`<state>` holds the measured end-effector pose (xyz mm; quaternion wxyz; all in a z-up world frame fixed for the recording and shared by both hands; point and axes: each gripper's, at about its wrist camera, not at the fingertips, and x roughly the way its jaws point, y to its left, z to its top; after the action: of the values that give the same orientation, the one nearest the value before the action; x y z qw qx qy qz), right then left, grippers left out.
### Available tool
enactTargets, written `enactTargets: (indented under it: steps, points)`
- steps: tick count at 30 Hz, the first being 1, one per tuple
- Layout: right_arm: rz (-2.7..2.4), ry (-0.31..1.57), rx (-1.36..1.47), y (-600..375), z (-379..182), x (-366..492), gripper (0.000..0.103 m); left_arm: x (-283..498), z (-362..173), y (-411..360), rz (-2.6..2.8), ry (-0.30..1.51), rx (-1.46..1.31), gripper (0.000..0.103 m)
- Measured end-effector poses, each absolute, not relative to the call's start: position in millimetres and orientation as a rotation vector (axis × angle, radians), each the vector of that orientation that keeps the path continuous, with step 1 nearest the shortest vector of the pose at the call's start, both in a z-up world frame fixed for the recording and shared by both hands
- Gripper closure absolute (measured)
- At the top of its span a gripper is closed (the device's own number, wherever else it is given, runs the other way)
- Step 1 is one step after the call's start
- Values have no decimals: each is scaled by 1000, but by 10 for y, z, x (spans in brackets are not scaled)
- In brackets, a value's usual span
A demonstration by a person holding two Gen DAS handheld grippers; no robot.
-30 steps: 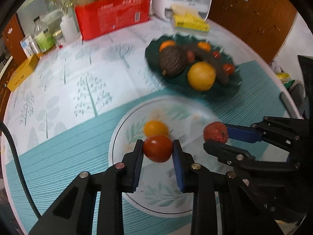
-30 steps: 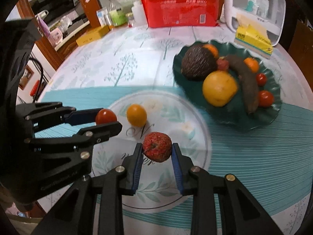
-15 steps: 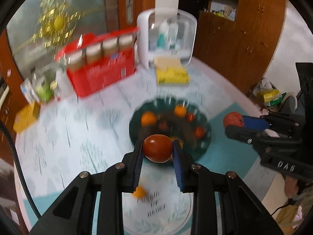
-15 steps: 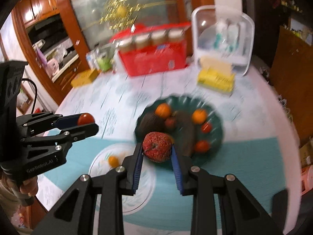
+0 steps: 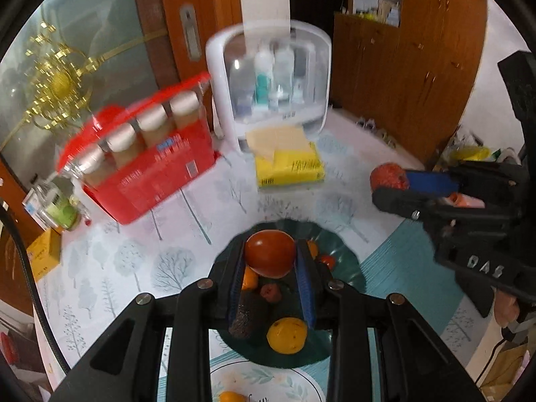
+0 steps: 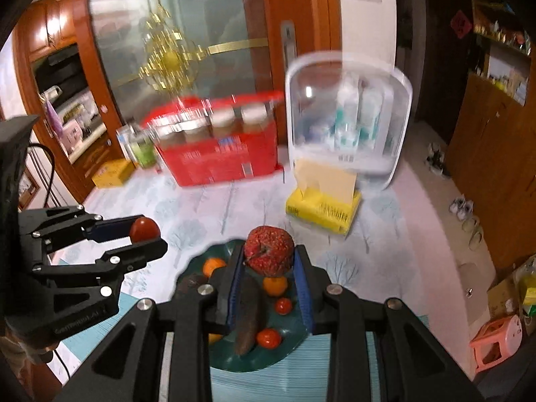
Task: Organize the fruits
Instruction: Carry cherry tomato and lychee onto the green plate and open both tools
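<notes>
My left gripper [image 5: 269, 259] is shut on a red tomato [image 5: 269, 256] and holds it high above the dark green fruit plate [image 5: 345, 268]. My right gripper [image 6: 269, 258] is shut on a rough red lychee-like fruit [image 6: 269, 254], also high over that plate [image 6: 294, 331]. Each gripper shows in the other's view: the right one [image 5: 388, 184] with its red fruit, the left one [image 6: 144, 231] with the tomato. The green plate holds an orange fruit [image 5: 286, 335], small tangerines, small tomatoes and a long dark fruit [image 6: 248, 315]. A white patterned plate [image 5: 268, 382] below holds a small orange fruit [image 5: 231, 396].
At the back of the table stand a red crate of jars [image 5: 144, 164], a white clear-fronted bottle box [image 5: 271, 83] and a yellow tissue pack [image 5: 288, 164]. A yellow box [image 5: 42, 258] lies at the left edge. Wooden cabinets [image 5: 408, 53] stand beyond the table on the right.
Both grippers have risen from just above the white plate and tilted up, each still holding its fruit. The view now looks over the green plate toward the back of the table.
</notes>
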<state>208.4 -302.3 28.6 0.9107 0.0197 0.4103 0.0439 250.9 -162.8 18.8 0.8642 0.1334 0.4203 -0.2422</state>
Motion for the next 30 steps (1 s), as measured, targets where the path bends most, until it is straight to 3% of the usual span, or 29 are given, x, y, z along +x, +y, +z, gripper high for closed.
enactTargets:
  steps: [8, 19, 23, 30]
  points:
    - [132, 1085, 62, -3059, -868, 2401, 74, 2890, -621, -1817, -486, 1037, 286, 75]
    - [176, 1208, 56, -3014, -1453, 2530, 73, 3099, -1186, -1914, -466, 1144, 322, 74]
    - [208, 1217, 88, -3019, -1474, 2567, 68, 3112, -1158, -1850, -455, 1127, 312, 50]
    - [223, 1187, 130, -3058, -1366, 2548, 66, 3116, -1041, -1676, -431, 1108, 258, 44]
